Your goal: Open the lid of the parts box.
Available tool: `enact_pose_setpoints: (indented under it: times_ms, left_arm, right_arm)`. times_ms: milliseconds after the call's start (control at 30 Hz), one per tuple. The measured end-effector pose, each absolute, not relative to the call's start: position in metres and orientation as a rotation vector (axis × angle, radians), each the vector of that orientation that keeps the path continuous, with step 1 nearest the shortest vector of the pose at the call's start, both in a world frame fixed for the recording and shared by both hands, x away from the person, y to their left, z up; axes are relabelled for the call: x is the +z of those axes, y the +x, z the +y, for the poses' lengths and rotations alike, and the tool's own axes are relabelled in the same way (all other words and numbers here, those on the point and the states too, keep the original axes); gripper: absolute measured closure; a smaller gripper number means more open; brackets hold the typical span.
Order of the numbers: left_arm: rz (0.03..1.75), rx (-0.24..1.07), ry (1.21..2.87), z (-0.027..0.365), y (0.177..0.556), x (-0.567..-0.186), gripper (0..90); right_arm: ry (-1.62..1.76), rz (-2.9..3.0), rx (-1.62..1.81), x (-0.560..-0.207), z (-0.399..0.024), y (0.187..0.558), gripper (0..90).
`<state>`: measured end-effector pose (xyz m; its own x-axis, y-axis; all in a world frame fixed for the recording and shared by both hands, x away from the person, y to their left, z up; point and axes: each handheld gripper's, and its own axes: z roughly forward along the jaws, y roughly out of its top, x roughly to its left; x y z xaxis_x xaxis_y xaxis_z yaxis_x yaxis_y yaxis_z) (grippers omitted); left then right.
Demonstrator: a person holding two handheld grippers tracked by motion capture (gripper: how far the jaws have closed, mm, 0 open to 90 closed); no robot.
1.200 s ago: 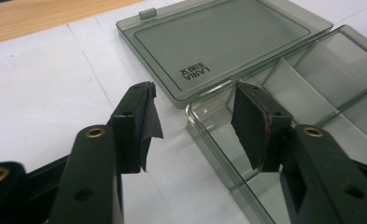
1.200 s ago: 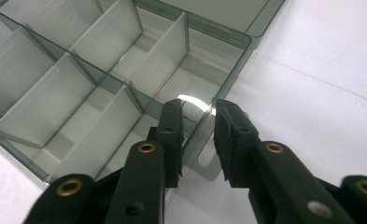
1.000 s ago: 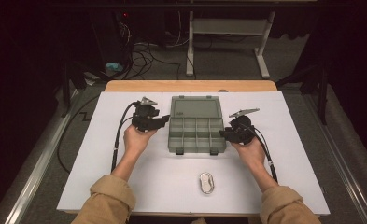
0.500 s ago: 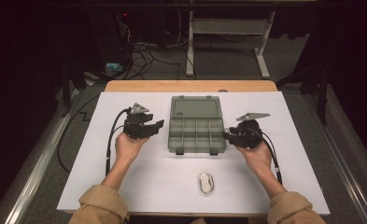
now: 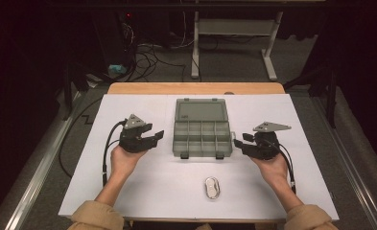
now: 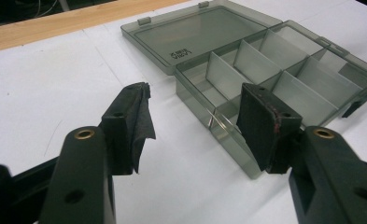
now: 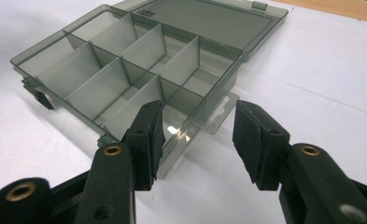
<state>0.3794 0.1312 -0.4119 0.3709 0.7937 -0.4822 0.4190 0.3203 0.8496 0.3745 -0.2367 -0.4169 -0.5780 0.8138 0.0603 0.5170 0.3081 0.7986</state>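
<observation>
**Open compartment box lies between two released grippers**

The grey compartment box (image 5: 203, 139) sits mid-table, lid (image 5: 200, 110) laid flat toward the far edge, latches facing the person. The left gripper (image 5: 153, 137) and right gripper (image 5: 239, 143) flank it, jaws just opening, nothing between them. Beneath is a white table (image 5: 296, 115); beyond, dark floor with cables. The left gripper view shows embossed lettering (image 6: 181, 53) on the lid.

A small embossed mark sits on the organizer box lid (image 6: 200, 39), too blurred to read
</observation>
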Motion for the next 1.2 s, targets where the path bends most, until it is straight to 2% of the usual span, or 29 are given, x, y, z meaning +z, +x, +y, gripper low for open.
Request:
enact_pose_setpoints:
  times_ms: [1200]
  left_arm:
    - [1.193, 0.379, 1.219, 0.164, 0.312, -0.423, 38.4]
  right_arm:
    - [1.114, 2.090, 1.298, -0.428, -0.290, 0.304, 39.4]
